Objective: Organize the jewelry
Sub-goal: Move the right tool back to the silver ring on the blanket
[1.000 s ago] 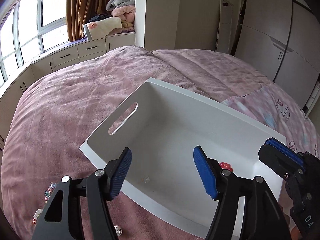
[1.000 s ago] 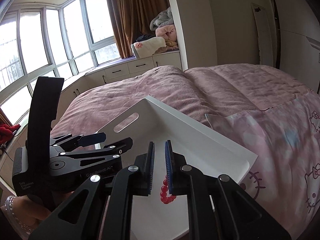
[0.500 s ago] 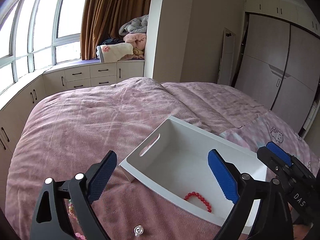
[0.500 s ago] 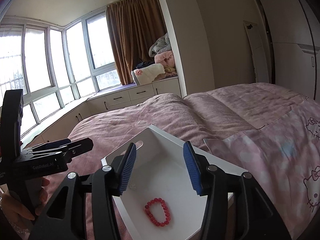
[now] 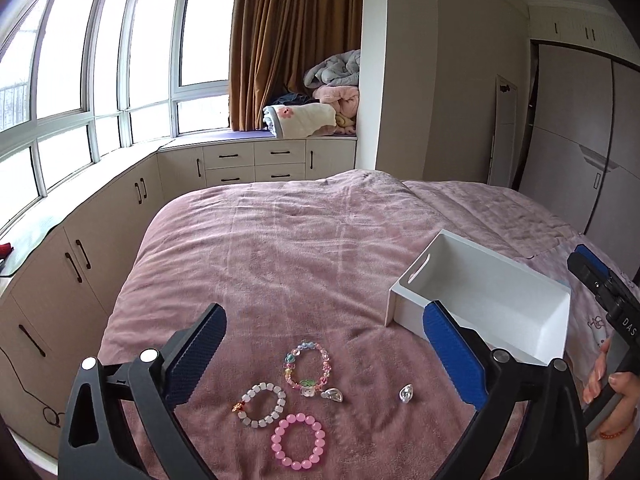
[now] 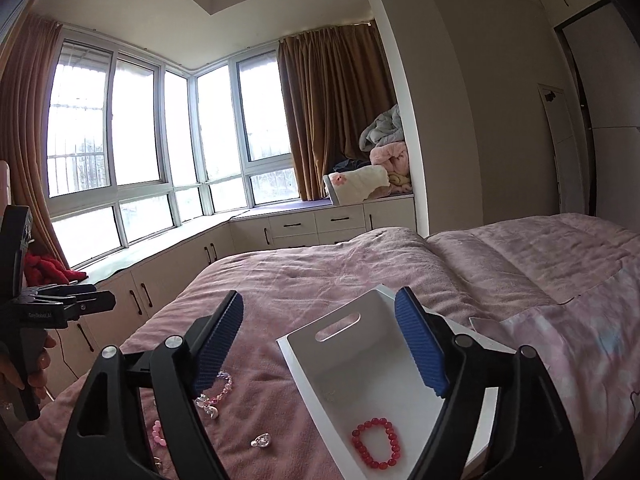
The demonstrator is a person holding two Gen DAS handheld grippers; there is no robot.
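Note:
A white box (image 5: 516, 336) with a slot handle lies on the pink bed; in the right wrist view (image 6: 348, 364) a red bead bracelet (image 6: 376, 442) lies inside it. On the blanket in the left wrist view lie a multicolour bead bracelet (image 5: 307, 364), a white bead bracelet (image 5: 262, 405), a pink bead bracelet (image 5: 298, 446) and two clear crystal pieces (image 5: 406, 393). My left gripper (image 5: 324, 360) is open and empty above the bracelets. My right gripper (image 6: 320, 344) is open and empty above the box.
The pink blanket (image 5: 300, 248) covers the bed. White cabinets (image 5: 72, 264) and a window seat run along the left and far side, with folded bedding (image 5: 316, 116) piled on it. A wardrobe (image 5: 580, 152) stands at the right.
Both grippers pulled back and up from the box. The right gripper opened and left the red bracelet in the box. The left view now takes in the bracelets on the blanket.

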